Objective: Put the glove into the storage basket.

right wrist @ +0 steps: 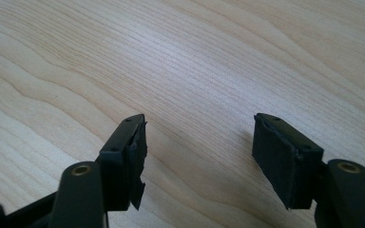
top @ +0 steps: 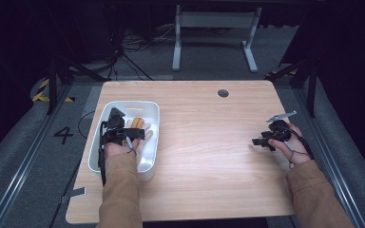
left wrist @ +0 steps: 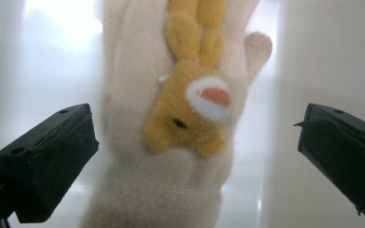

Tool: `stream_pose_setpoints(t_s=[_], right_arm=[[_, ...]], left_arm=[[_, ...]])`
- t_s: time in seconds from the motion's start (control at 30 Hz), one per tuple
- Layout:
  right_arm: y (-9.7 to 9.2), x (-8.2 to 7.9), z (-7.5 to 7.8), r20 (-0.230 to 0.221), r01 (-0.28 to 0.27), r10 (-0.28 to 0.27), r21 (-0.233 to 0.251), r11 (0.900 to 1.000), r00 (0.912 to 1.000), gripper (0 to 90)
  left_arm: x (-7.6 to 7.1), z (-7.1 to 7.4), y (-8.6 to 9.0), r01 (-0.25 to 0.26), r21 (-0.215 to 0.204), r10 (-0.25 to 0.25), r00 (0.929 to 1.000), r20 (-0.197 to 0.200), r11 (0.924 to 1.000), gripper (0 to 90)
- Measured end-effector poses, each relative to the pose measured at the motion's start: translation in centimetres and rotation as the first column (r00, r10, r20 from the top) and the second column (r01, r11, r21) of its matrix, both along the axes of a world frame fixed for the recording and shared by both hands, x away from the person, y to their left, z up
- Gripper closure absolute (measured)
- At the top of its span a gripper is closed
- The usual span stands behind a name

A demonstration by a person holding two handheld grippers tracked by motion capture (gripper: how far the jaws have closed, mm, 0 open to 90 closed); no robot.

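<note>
Jaws of the left gripper (left wrist: 195,156) stood wide apart, pads clear of the cream glove (left wrist: 138,142) lying between and beyond them. Nothing gripped. Jaws of the right gripper (right wrist: 199,156) likewise parted, over bare wooden table (right wrist: 218,57), well away at the right edge. Judged soft, light and limp, that knitted glove: likely to fold and sag when lifted, not fragile, hardly slippery. Best taken at the ribbed cuff nearest the jaws, or pinched across the palm under the plush orange animal (left wrist: 190,109) sewn on its back. Rested flat on the floor of the white tray (top: 100,142), at the table's left side, fingers pointing away. Held that glove and nothing else discernible.
</note>
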State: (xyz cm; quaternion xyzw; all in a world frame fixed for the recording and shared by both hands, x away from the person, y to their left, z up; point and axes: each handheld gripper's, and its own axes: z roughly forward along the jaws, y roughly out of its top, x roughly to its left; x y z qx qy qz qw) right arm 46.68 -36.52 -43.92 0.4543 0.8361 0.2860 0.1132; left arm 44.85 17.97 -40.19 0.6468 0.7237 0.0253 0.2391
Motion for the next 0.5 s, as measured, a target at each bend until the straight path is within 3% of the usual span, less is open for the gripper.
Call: stream_pose_setpoints(t_s=[0.17, 0.3, 0.33, 0.4, 0.43, 0.5], right_arm=[[0.0, -0.1, 0.0, -0.001, 0.002, -0.002, 0.002, 1.0, 1.0, 37.2], [0.1, -0.1, 0.0, 0.003, 0.004, -0.004, 0.0, 1.0, 1.0, 37.2], [0.1, -0.1, 0.0, 0.003, 0.004, -0.004, 0.0, 1.0, 1.0, 37.2], [0.1, -0.1, -0.1, 0.008, 0.0, 0.0, -0.011, 0.9999, 1.0, 37.2], [0.1, -0.1, -0.1, 0.009, -0.001, 0.001, -0.014, 0.9999, 1.0, 37.2], [0.0, -0.2, -0.1, 0.014, 0.004, -0.004, -0.015, 0.9999, 0.9999, 37.2]], left_arm=[[-0.6, 1.3, 0.0, 0.018, -0.017, -0.017, 0.9971, 0.074, 0.9997, 0.0], [-1.3, 2.6, 0.0, 0.035, -0.058, -0.024, 0.9858, 0.166, 0.9977, 0.3], [-1.3, 2.6, 0.0, 0.035, -0.058, -0.024, 0.9858, 0.166, 0.9977, 0.4], [-1.6, 3.3, -0.3, 0.062, -0.055, -0.049, 0.9757, 0.214, 0.9966, 0.5], [-1.9, 3.9, -0.7, 0.087, -0.069, -0.067, 0.9645, 0.255, 0.9938, 0.5], [-2.1, 4.4, -1.1, 0.121, -0.09, -0.089, 0.9504, 0.298, 0.9886, 0.5]])
